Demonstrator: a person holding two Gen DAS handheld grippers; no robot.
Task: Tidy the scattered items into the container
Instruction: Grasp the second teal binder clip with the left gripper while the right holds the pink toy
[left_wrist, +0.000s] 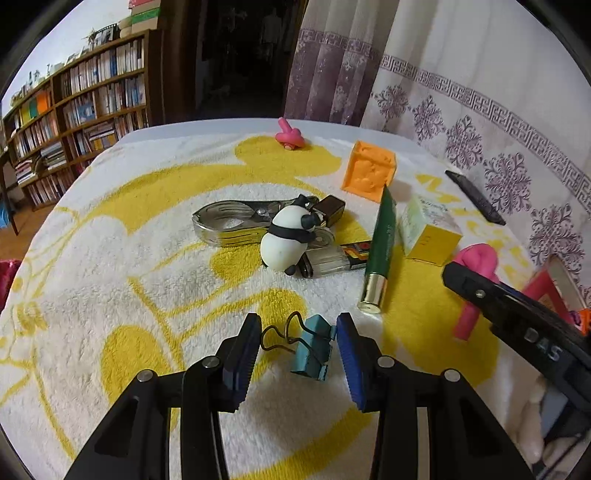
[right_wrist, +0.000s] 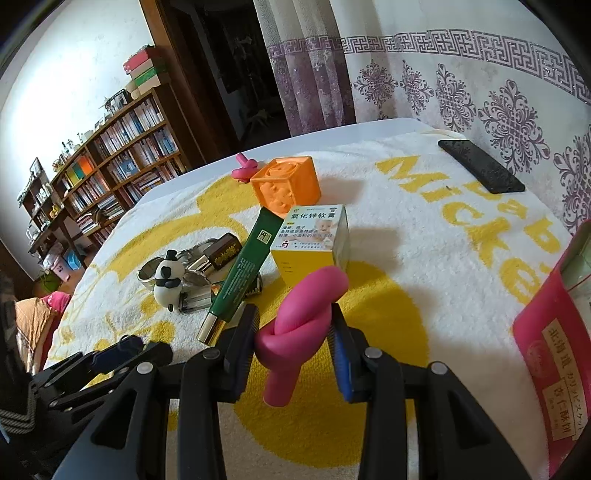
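Your left gripper (left_wrist: 299, 350) is straddling the small teal metal binder clip (left_wrist: 311, 350) on the white-and-yellow terry towel (left_wrist: 110, 258). The right pad looks to be touching the clip body; the left pad is still clear of the wire handles, so it's not clamped yet. Coming in across the body makes sense, since the wire loops would slip.

Your right gripper (right_wrist: 293, 343) is clenching the knotted pink rubbery tube (right_wrist: 303, 317), pinched at the knot so it isn't sliding, and holding it above the towel. It's sitting near the red box (right_wrist: 550, 369) at the right edge, likely the container, though I can't see its opening.

The panda figurine (left_wrist: 288, 240), green tube (left_wrist: 382, 243), orange embossed cube (left_wrist: 369, 171) and yellow-and-white carton (left_wrist: 428, 230) are still lying out on the towel.
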